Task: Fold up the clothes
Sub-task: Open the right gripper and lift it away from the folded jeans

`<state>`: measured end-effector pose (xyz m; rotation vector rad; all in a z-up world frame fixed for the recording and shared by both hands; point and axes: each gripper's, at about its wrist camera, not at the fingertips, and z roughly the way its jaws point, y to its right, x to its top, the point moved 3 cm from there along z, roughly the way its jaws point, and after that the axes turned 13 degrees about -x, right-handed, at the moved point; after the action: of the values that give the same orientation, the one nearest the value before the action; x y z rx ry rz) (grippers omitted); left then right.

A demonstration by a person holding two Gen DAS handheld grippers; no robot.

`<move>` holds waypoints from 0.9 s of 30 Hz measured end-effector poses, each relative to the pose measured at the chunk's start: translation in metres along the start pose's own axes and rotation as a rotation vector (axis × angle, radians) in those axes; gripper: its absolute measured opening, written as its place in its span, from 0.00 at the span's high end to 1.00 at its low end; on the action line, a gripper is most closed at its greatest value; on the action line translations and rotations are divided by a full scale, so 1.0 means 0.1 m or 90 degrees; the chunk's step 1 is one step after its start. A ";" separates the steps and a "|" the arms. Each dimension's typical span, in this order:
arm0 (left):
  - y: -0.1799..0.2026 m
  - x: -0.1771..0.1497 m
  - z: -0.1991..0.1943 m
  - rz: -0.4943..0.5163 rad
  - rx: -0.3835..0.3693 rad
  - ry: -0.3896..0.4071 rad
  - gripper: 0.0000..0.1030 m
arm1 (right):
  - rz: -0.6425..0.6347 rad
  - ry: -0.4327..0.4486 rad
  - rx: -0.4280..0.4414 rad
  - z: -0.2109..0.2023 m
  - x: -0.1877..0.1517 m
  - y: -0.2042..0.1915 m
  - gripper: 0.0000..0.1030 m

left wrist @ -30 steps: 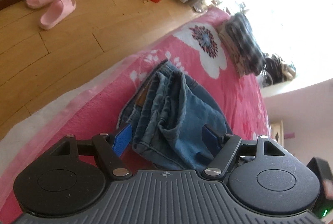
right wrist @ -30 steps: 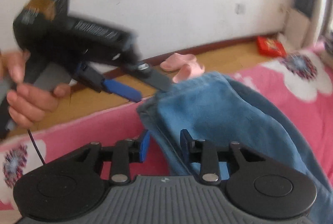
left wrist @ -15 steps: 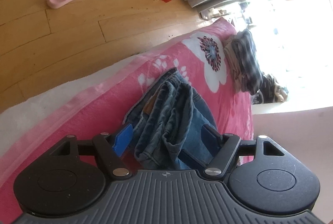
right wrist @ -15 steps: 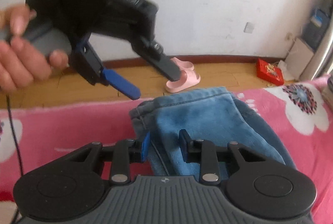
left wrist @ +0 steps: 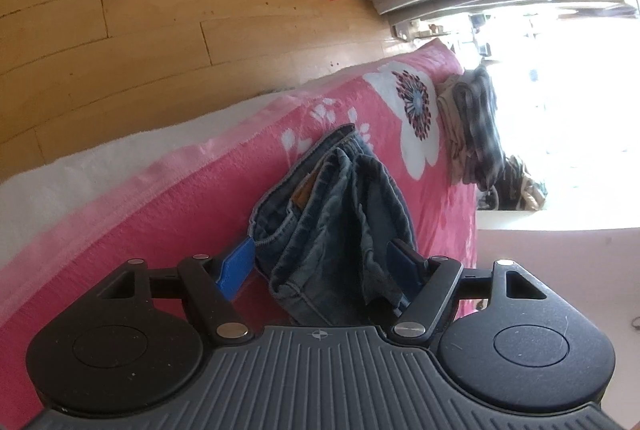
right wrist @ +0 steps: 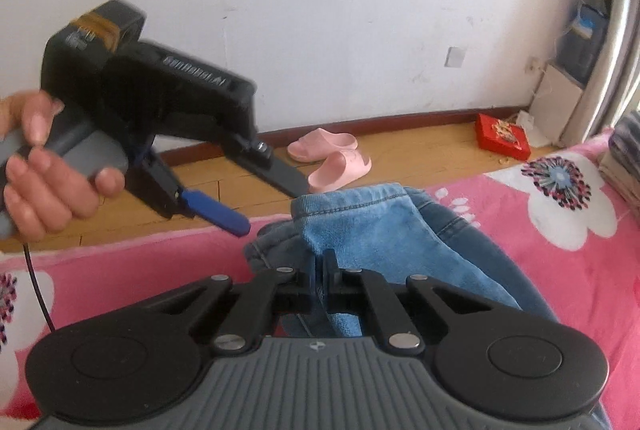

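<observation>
The folded blue denim jeans [right wrist: 384,226] lie on the pink flowered bedspread [right wrist: 560,270] near the bed's edge. The right claw [right wrist: 323,266] has just been closing and now pinches a layer of denim at the near end. The left claw [left wrist: 326,262] stands wide, straddling the bundle without pressing it. To fold well, I'd say the left should bite a matching layer before lifting, so both corners rise evenly and the stack stays aligned.

Near end of the jeans [right wrist: 360,238] hidden under the right hand-held gripper [right wrist: 325,262].
</observation>
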<state>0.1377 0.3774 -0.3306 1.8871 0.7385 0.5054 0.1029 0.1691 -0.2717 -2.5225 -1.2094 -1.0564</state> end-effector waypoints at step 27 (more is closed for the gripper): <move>-0.04 -0.03 0.06 -0.063 -0.038 -0.021 0.27 | -0.230 0.019 -0.084 0.54 -0.26 -0.61 0.48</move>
<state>0.1381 0.3730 -0.3369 1.7906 0.7825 0.4288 0.0760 0.2155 -0.3388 -2.4237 -1.6834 -1.2828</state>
